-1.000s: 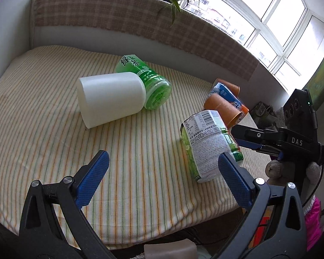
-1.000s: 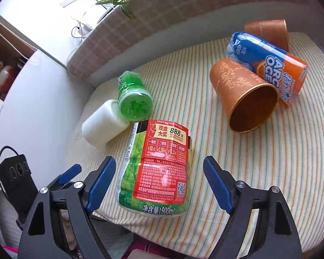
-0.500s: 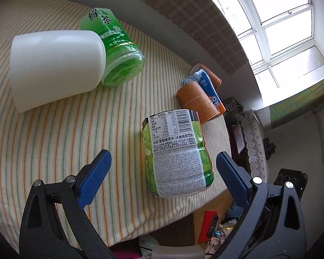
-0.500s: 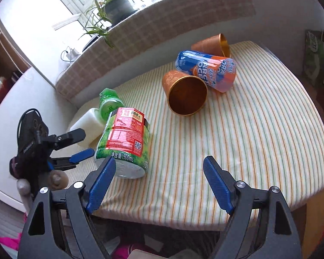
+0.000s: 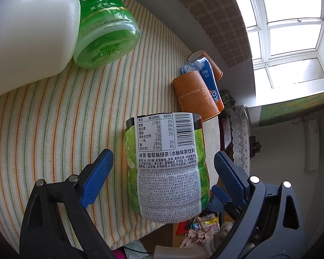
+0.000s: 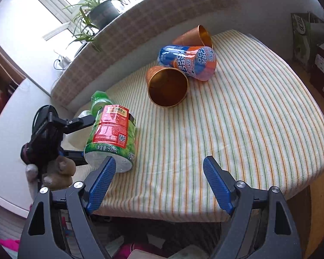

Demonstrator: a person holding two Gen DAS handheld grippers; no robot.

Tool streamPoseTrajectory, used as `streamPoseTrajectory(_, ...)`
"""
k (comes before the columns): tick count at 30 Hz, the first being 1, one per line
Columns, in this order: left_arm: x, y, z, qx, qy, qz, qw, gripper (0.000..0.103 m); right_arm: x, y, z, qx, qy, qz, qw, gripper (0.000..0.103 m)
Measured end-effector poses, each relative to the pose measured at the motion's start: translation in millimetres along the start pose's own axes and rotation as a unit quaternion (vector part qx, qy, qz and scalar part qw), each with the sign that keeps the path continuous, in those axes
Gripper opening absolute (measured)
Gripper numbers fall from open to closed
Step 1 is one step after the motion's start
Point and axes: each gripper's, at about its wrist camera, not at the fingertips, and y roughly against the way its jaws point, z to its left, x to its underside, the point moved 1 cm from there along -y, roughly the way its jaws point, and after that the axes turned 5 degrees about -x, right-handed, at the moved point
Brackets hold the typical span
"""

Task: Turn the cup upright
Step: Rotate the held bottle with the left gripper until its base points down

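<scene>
Several cups lie on their sides on the striped tablecloth [image 6: 248, 112]. A green-labelled cup [image 5: 166, 168] lies near the table's edge between the open jaws of my left gripper [image 5: 162, 168], apart from both pads; it also shows in the right wrist view [image 6: 112, 136]. A white cup [image 5: 26, 34] and a green cup [image 5: 103, 26] lie together beyond it. Two copper cups [image 6: 167, 86] [image 6: 194, 36] and a blue-orange cup [image 6: 188, 61] lie at the far side. My right gripper [image 6: 159, 177] is open and empty over the near table edge.
A checked cloth ledge [image 6: 153, 19] with a potted plant [image 6: 97, 15] runs behind the table. Windows [image 5: 291, 26] are on the right in the left wrist view. Clutter lies on the floor below the table edge [image 5: 205, 226]. Boxes [image 6: 313, 41] stand right of the table.
My left gripper has moved in on the green-labelled cup, which now sits between its jaws. My right gripper has drawn back and turned toward the copper cups.
</scene>
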Motion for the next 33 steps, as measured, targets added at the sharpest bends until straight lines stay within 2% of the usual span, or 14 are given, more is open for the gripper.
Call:
streamPoseTrajectory(4,-1.5,-8.0,1.5,0.003,0.011,0.006,0.9999,0.096,1.1,-1.6,-1.1,0.001,-0.001,0.003,1.0,0.083)
streamPoseTrajectory(7,-1.5,-11.0,2.7,0.005,0.016,0.012,0.9998,0.09,1.7,-2.9,-2.1,0.003,-0.001,0.005,1.0,0.083)
streamPoseTrajectory(14,-3.6,-16.5,-1.2,0.016,0.012,0.016,0.9997,0.084,2.3,-4.3,-4.6,0.005,-0.008,0.007,1.0,0.083)
streamPoseTrajectory(19,-2.8,-16.0,-6.2,0.009,0.001,0.01,0.9999,0.083,2.8,-5.0,-5.7,0.008,-0.007,0.009,1.0,0.083)
streamPoseTrajectory(26,3.5,-7.2,-16.6,-0.021,-0.037,-0.018,0.999,0.083,3.0,-6.4,-6.7,0.009,-0.011,0.011,1.0,0.083)
streamPoseTrajectory(33,12.3,-0.7,-30.4,-0.058,-0.085,-0.051,0.9934,0.083,3.7,-7.9,-7.3,0.008,-0.014,0.014,1.0,0.083)
